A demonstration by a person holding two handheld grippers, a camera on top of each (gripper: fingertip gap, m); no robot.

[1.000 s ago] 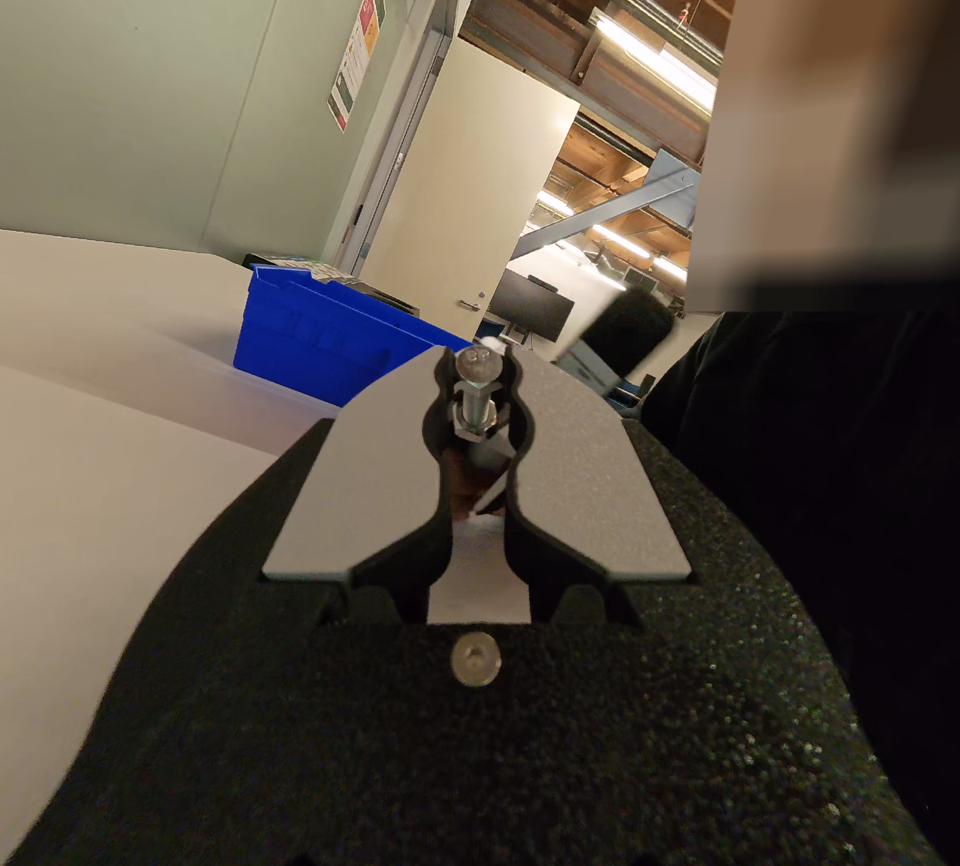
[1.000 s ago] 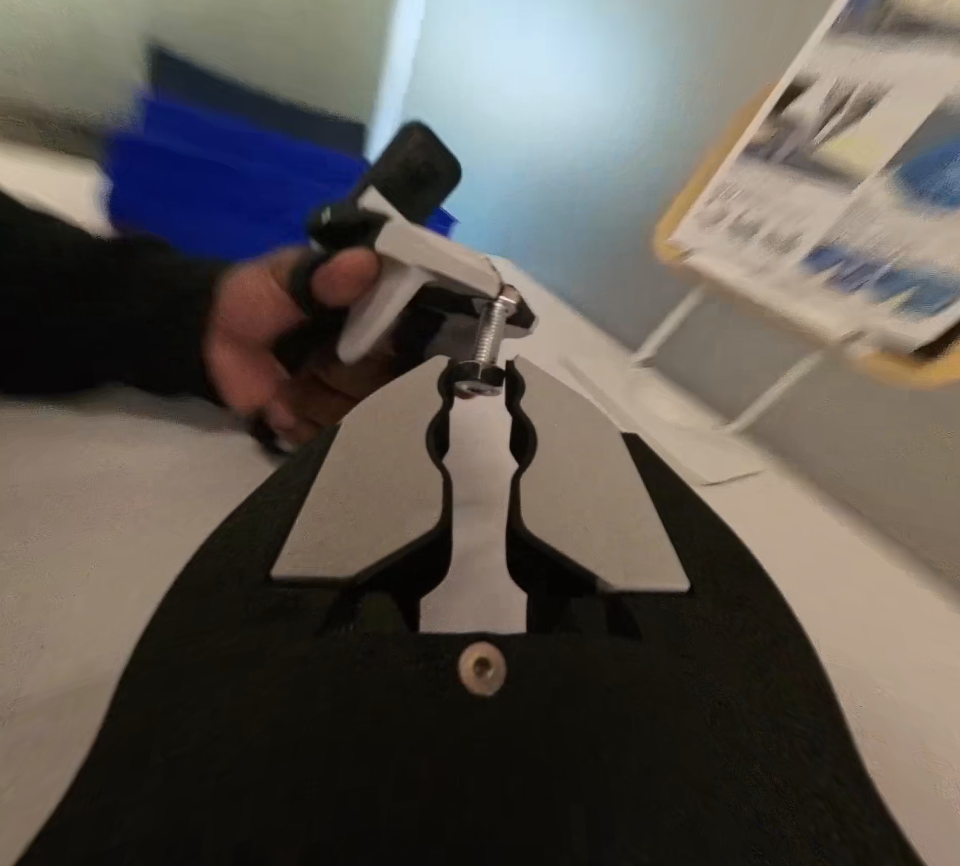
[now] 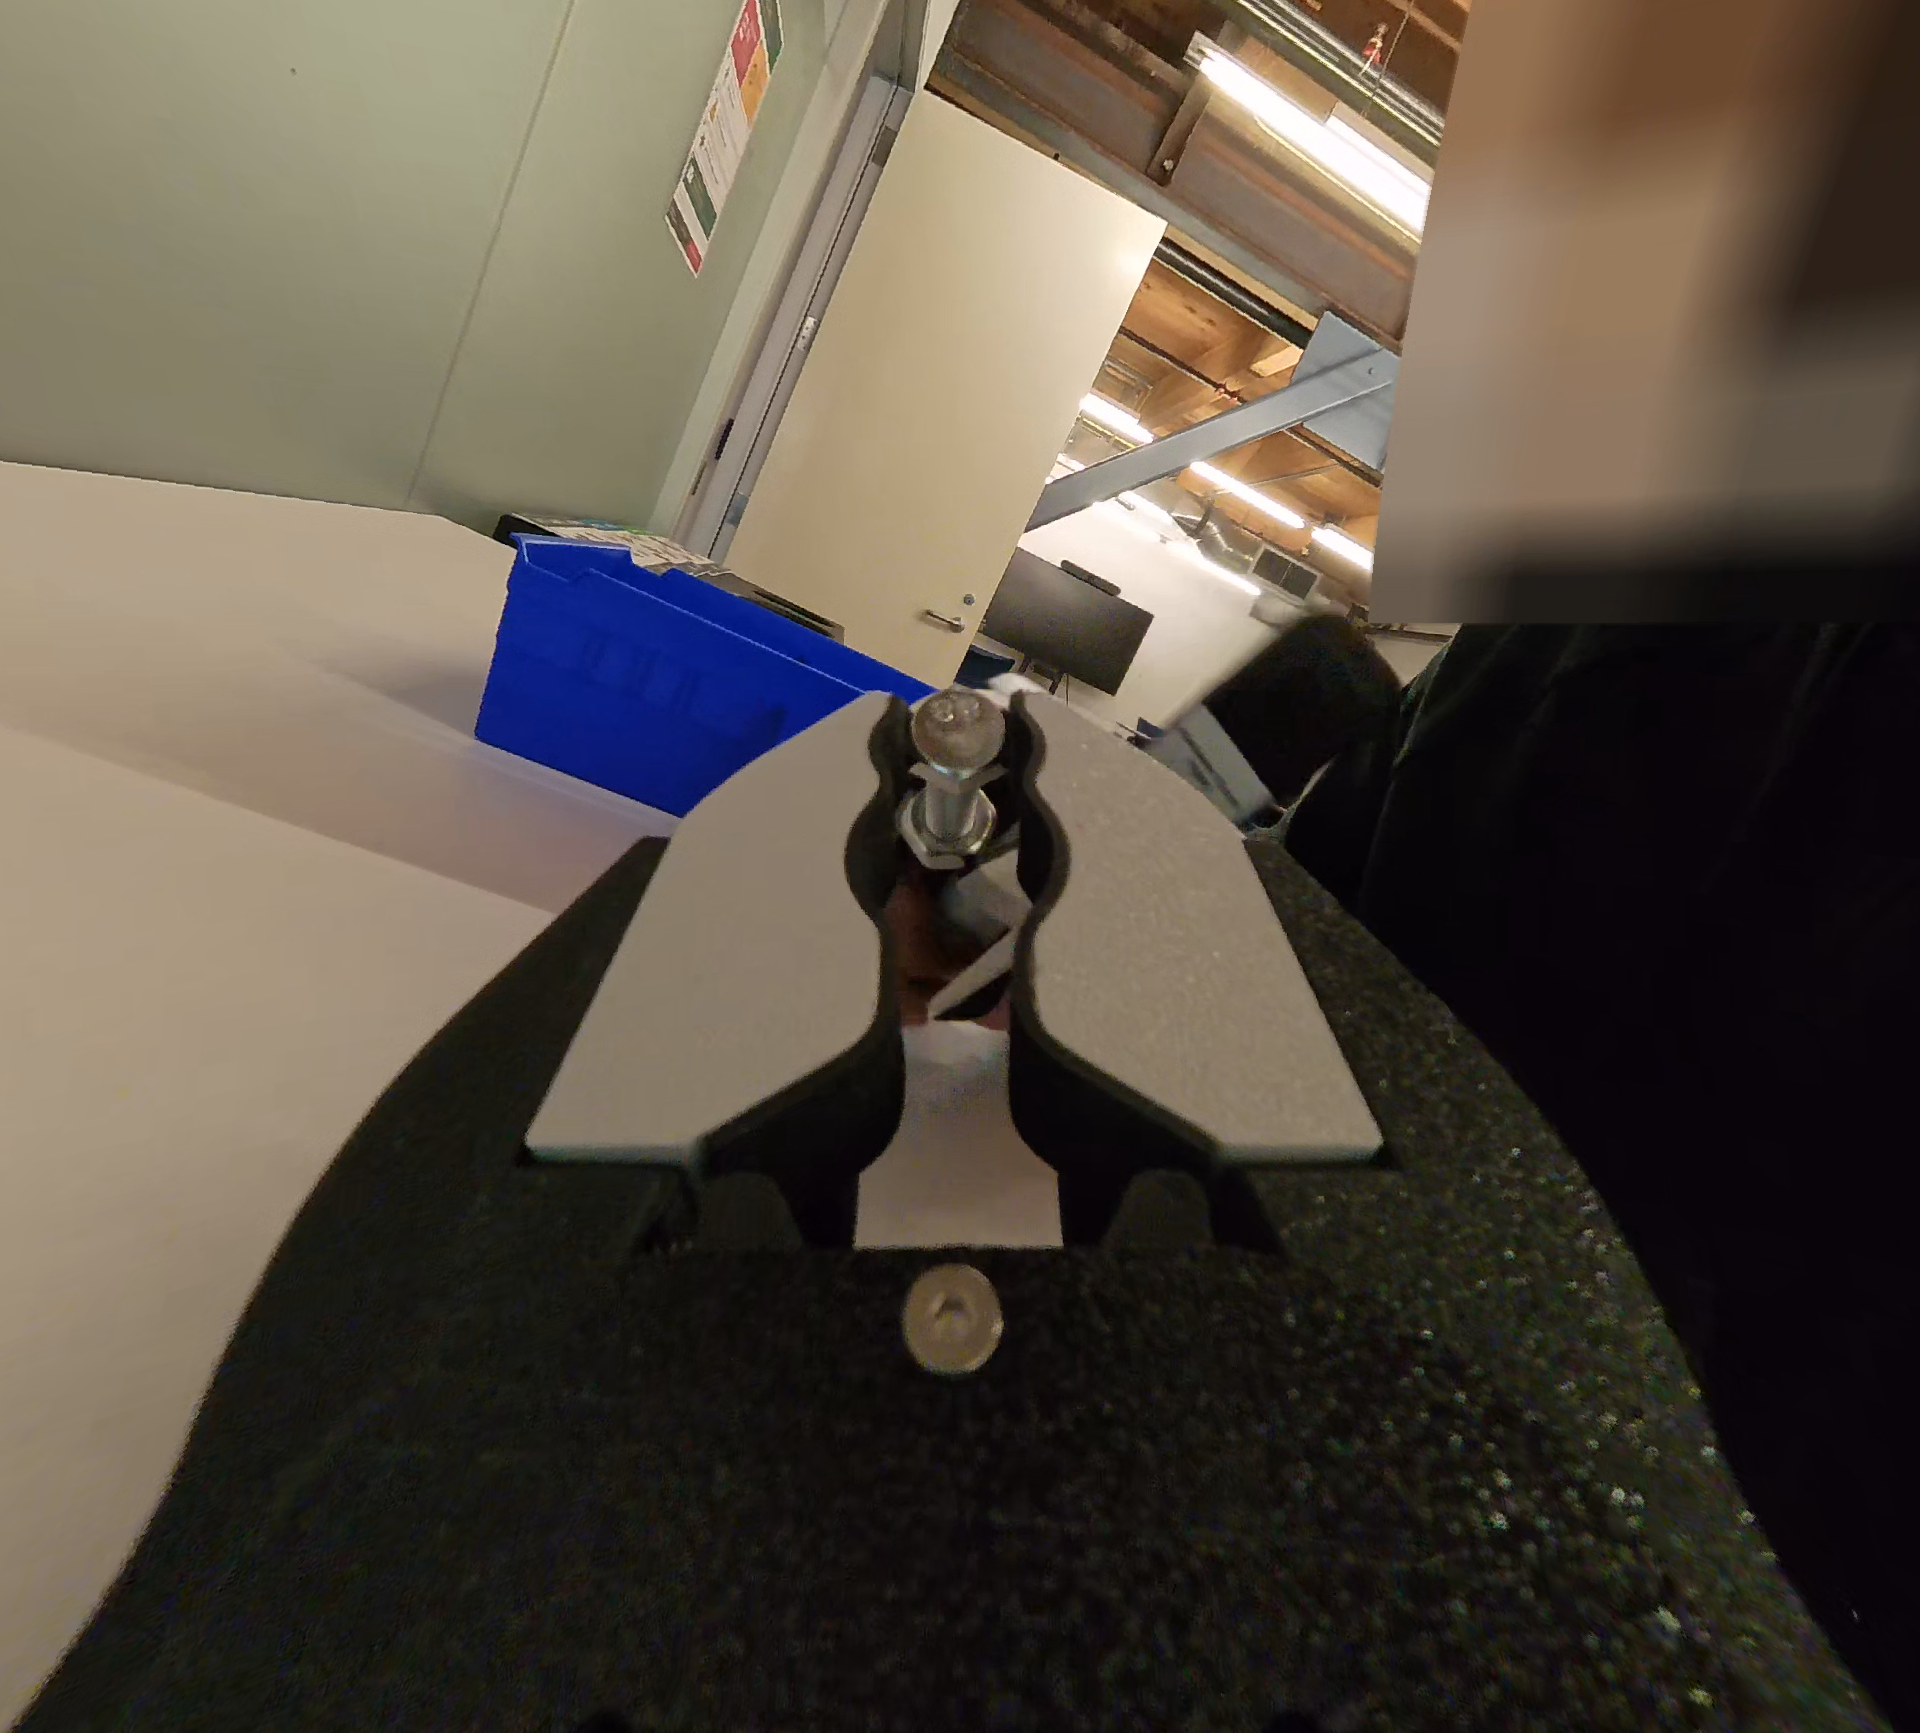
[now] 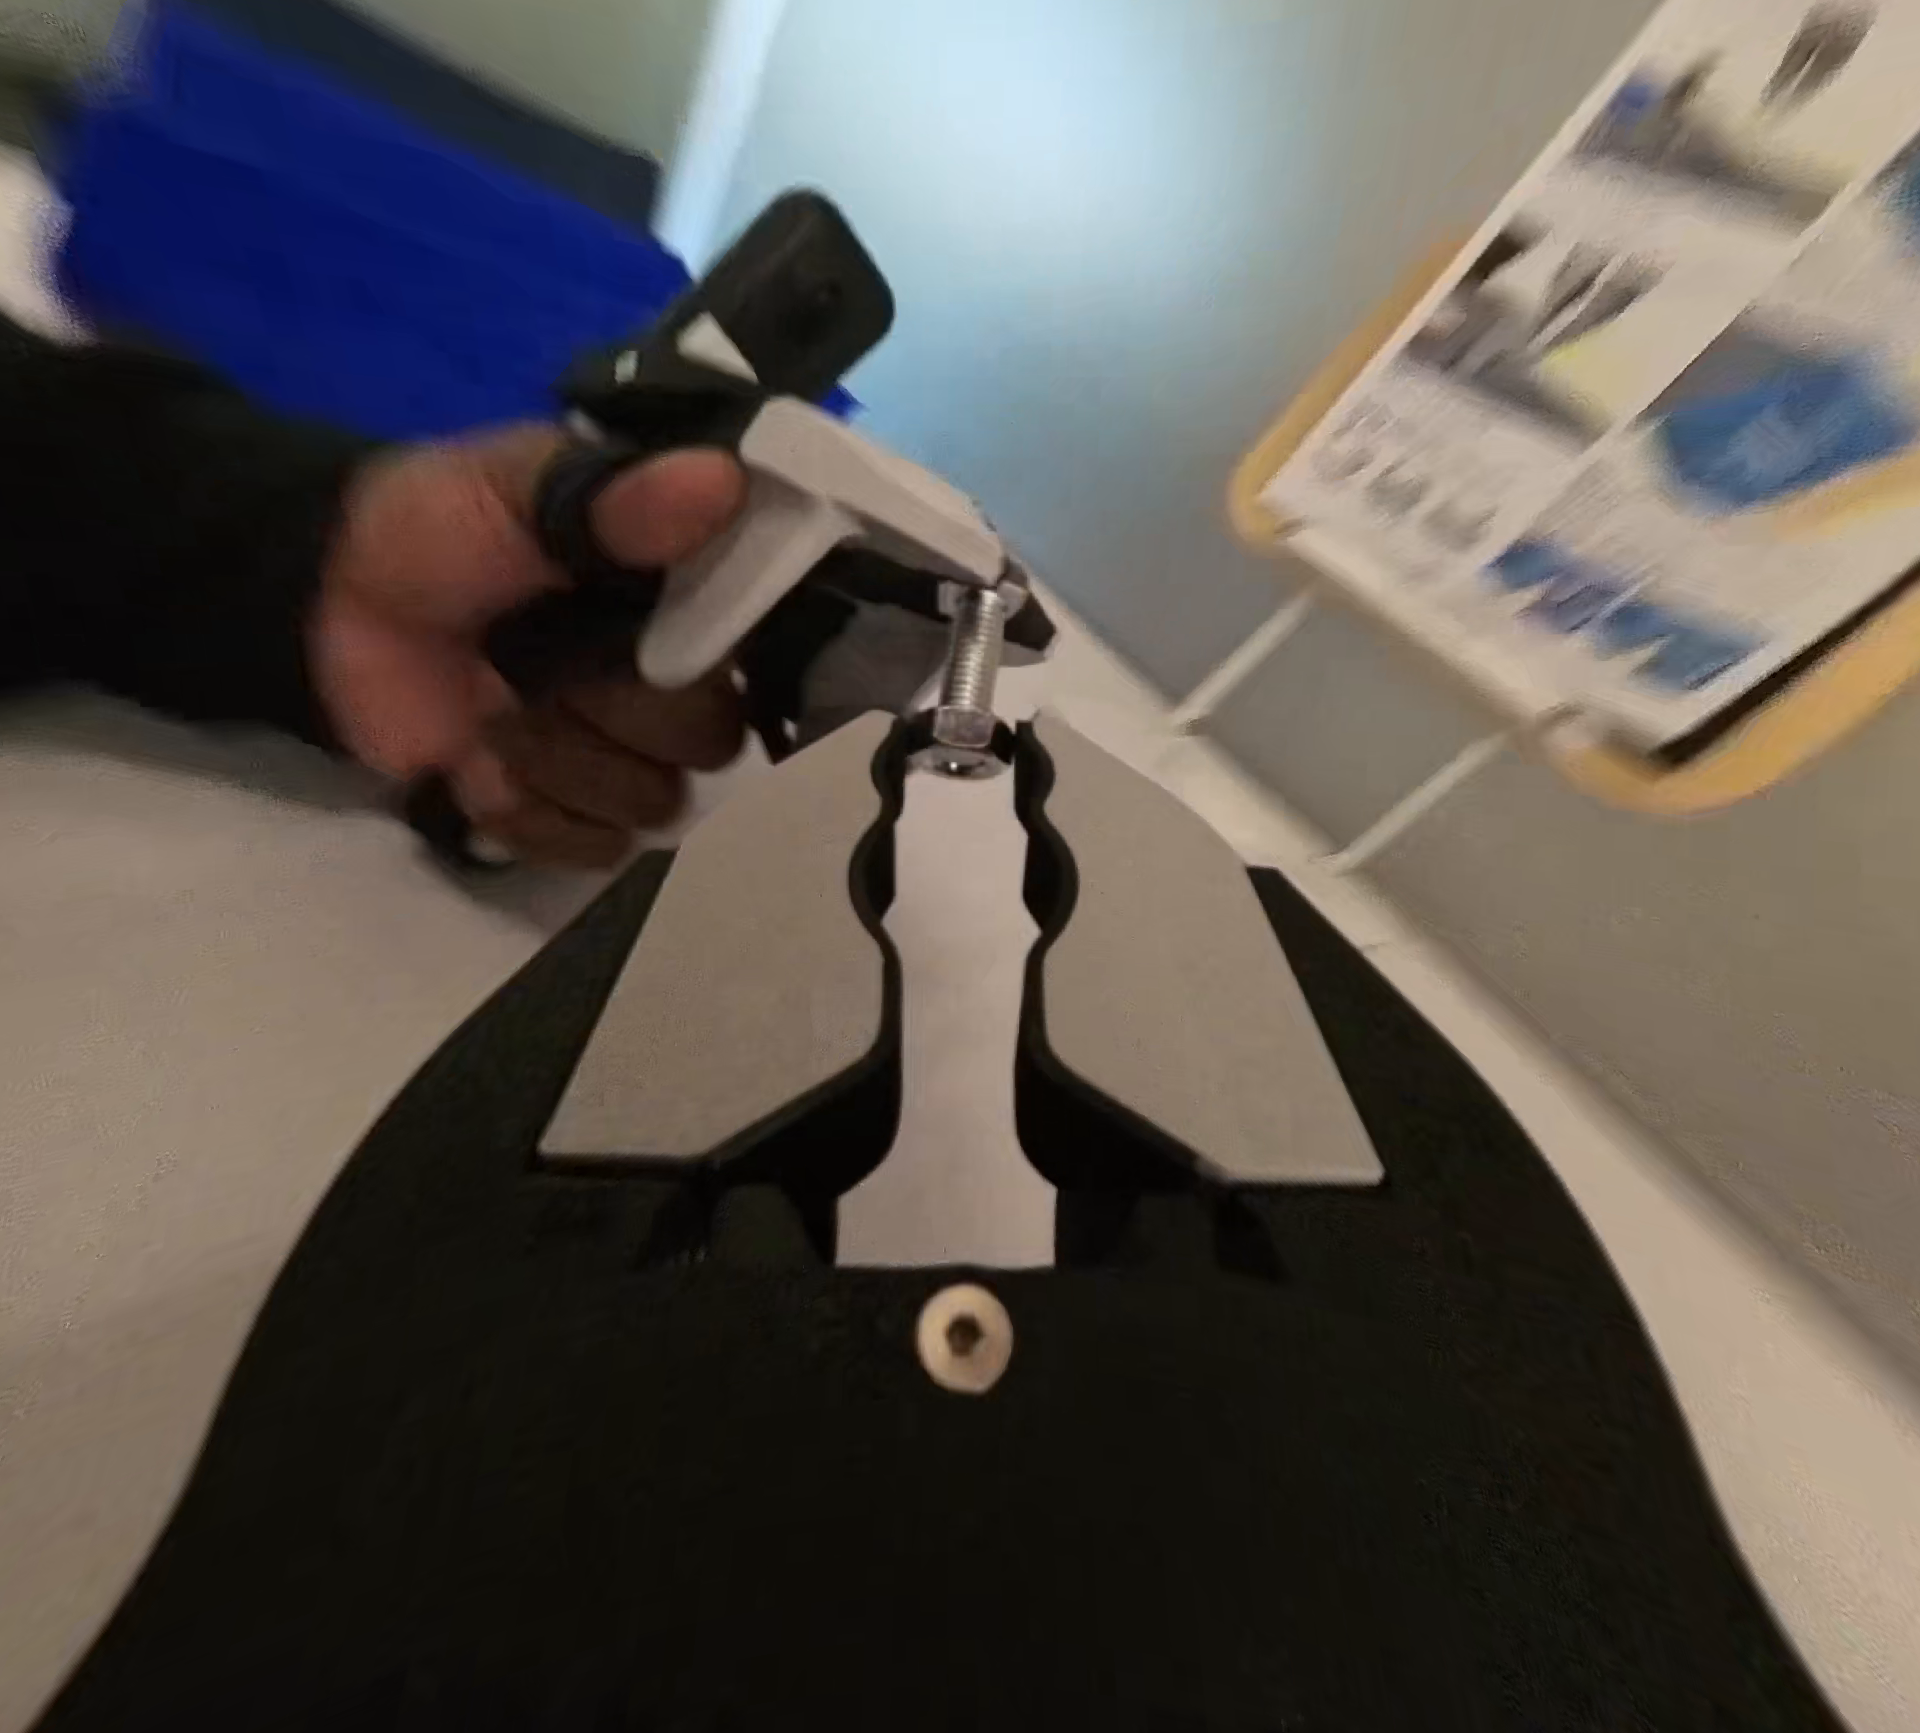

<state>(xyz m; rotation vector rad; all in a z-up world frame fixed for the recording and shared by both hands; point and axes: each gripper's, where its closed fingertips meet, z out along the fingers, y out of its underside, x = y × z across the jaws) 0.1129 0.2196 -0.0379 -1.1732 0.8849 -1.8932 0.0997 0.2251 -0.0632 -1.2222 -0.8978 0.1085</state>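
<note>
The left claw (image 3: 958, 738), closed on the round head of a stiff, smooth silver steel bolt (image 4: 971, 675) above the white worktop (image 3: 208, 852), meets the right claw (image 4: 958, 743), whose tips pinch its hex nut (image 4: 961, 733), likely light but slippery.

surface: white table (image 3: 260, 852) | on it: blue bin (image 3: 644, 696)

A blue bin (image 3: 665, 696) is sitting at the desk's (image 3: 208, 852) far edge, beside a cream door (image 3: 935, 436). A poster (image 3: 727, 104) is hanging on the wall (green-grey), and a blurred board (image 4: 1610, 384) is leaning nearby.
</note>
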